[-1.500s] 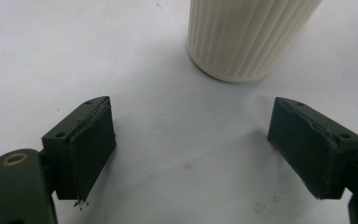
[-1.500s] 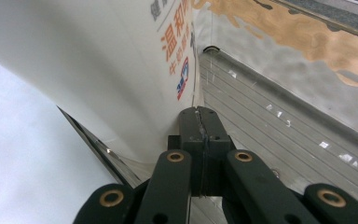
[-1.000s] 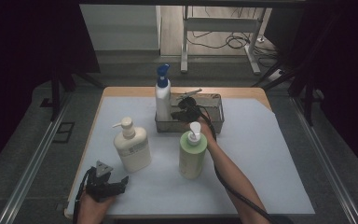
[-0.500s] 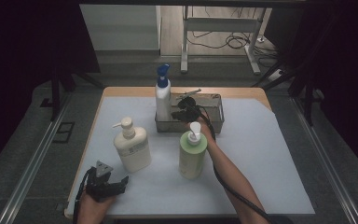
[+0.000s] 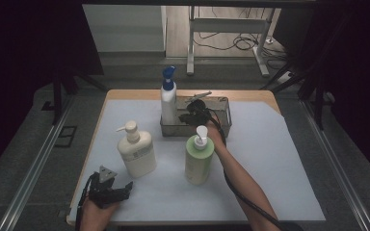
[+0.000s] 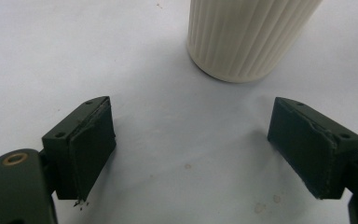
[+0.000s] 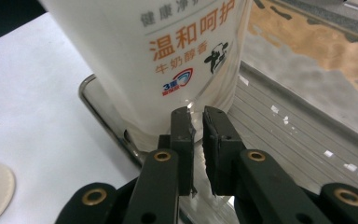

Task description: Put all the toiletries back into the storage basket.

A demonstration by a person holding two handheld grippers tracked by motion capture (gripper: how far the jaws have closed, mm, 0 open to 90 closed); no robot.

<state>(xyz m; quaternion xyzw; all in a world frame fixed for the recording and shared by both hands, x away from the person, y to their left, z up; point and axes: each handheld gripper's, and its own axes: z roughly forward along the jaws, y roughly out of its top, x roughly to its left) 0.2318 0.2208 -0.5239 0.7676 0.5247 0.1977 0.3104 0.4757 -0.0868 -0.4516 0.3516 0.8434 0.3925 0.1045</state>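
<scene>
A white bottle with a blue pump (image 5: 168,98) stands in the left end of a metal tray (image 5: 223,103) at the back of the table. My right gripper (image 5: 191,116) is down in the tray just right of that bottle. In the right gripper view its jaws (image 7: 199,116) are shut with only a thin slit between them, holding nothing, just short of the bottle's printed label (image 7: 168,60). My left gripper (image 5: 112,189) rests near the front left edge, open and empty. The ribbed base of a cream pump bottle (image 6: 247,37) stands just beyond its jaws.
A cream pump bottle (image 5: 136,153) stands front left and a green pump bottle (image 5: 199,159) stands mid table, right beside my right forearm. The tray's floor (image 7: 289,126) to the right of the white bottle is bare metal. A white sheet (image 5: 270,159) covers the tabletop.
</scene>
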